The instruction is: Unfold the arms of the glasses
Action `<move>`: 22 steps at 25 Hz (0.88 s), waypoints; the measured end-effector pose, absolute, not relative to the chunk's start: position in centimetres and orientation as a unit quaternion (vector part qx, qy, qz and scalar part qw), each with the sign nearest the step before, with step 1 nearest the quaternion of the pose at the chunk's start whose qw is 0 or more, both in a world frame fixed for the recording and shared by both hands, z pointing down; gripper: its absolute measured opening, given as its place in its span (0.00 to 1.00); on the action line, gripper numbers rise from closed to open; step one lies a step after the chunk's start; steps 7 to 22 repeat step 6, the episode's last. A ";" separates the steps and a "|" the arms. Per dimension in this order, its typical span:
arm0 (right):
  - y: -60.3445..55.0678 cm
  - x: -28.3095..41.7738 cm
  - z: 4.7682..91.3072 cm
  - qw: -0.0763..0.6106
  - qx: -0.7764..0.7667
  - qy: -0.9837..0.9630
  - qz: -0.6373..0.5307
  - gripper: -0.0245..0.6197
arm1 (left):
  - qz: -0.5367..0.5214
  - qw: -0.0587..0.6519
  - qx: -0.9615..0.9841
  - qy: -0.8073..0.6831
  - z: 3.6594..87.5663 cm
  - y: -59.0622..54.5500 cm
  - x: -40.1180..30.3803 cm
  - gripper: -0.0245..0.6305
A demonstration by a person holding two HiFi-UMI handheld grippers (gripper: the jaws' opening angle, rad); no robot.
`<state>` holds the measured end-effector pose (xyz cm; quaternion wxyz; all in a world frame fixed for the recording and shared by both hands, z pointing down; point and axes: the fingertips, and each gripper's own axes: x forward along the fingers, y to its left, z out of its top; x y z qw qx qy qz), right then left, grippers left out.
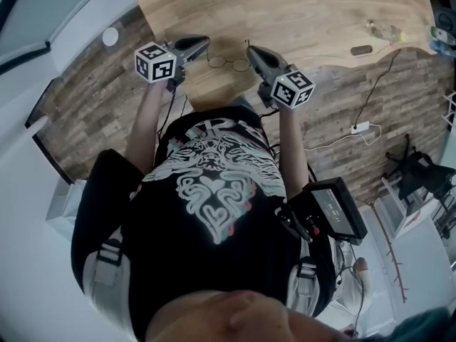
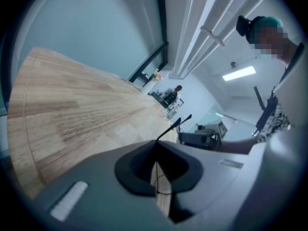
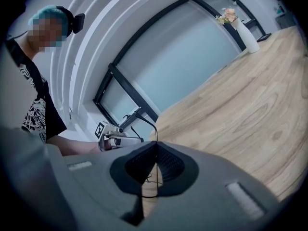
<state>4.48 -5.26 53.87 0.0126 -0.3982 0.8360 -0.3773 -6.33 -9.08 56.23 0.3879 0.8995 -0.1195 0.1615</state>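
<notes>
Light wooden table (image 1: 285,13) up top, wood-look floor (image 1: 85,98) below it, big windows behind the table in both gripper views. The glasses (image 1: 228,63) sit right at the table's near edge, a thin round wire frame strung between my two tools. I can't tell from here whether the frame touches the table or hangs just above it. My left gripper (image 1: 203,43) is at the table's near edge, and in its own view (image 2: 155,143) the jaws are pressed together on a thin dark arm of the glasses (image 2: 179,121), with the arm's tip poking out past them over the table (image 2: 72,109). Same deal on the other side: right gripper (image 1: 253,50) at that same edge, jaws (image 3: 156,143) clamped on the other skinny arm (image 3: 149,121). There's a white vase (image 3: 245,32) with flowers on the table's far end (image 3: 240,105), and a white power strip (image 1: 360,127) on the floor off the table's near edge.
</notes>
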 end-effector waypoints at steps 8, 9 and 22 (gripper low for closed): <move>-5.5 4.5 54.2 0.009 -0.399 0.831 -0.386 0.04 | 0.167 0.389 0.899 -0.110 56.5 -9.4 -6.0 0.02; -5.5 4.5 54.2 0.009 -0.399 0.831 -0.386 0.04 | 0.167 0.389 0.899 -0.110 56.5 -9.4 -6.0 0.02; -5.5 4.5 54.2 0.009 -0.399 0.831 -0.386 0.04 | 0.167 0.389 0.899 -0.110 56.5 -9.4 -6.0 0.02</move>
